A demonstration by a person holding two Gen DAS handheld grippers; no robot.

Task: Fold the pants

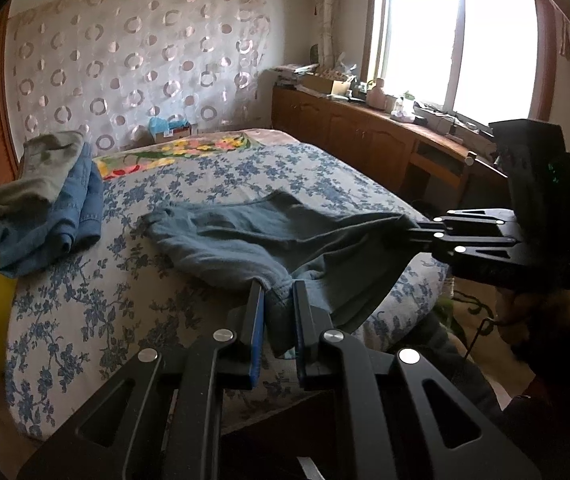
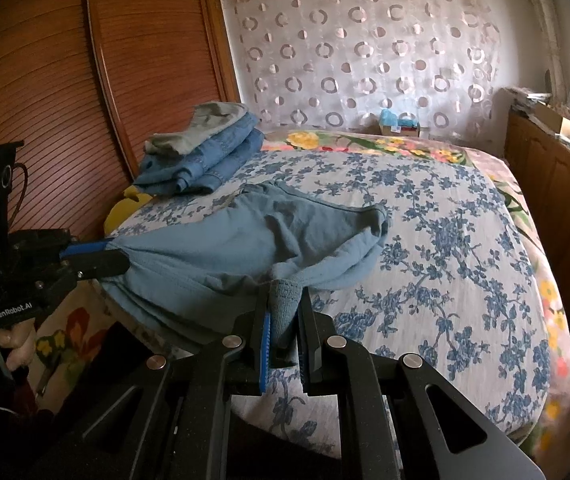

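Observation:
Grey-blue pants [image 1: 245, 236] lie across the near edge of the flowered bed [image 1: 85, 320], stretched between both grippers. My left gripper [image 1: 279, 290] is shut on one end of the pants near the bed's front edge. My right gripper [image 1: 413, 230] is shut on the other end, to the right. In the right wrist view the pants [image 2: 225, 248] run from my right gripper [image 2: 285, 296] leftward to the left gripper [image 2: 119, 258]. The far part of the pants rests on the bed.
A stack of folded jeans and a grey garment [image 1: 45, 208] sits at the bed's far left, also in the right wrist view [image 2: 205, 152]. A wooden cabinet [image 1: 365, 136] with clutter runs along the right under a window. A wooden panel [image 2: 65, 100] stands left.

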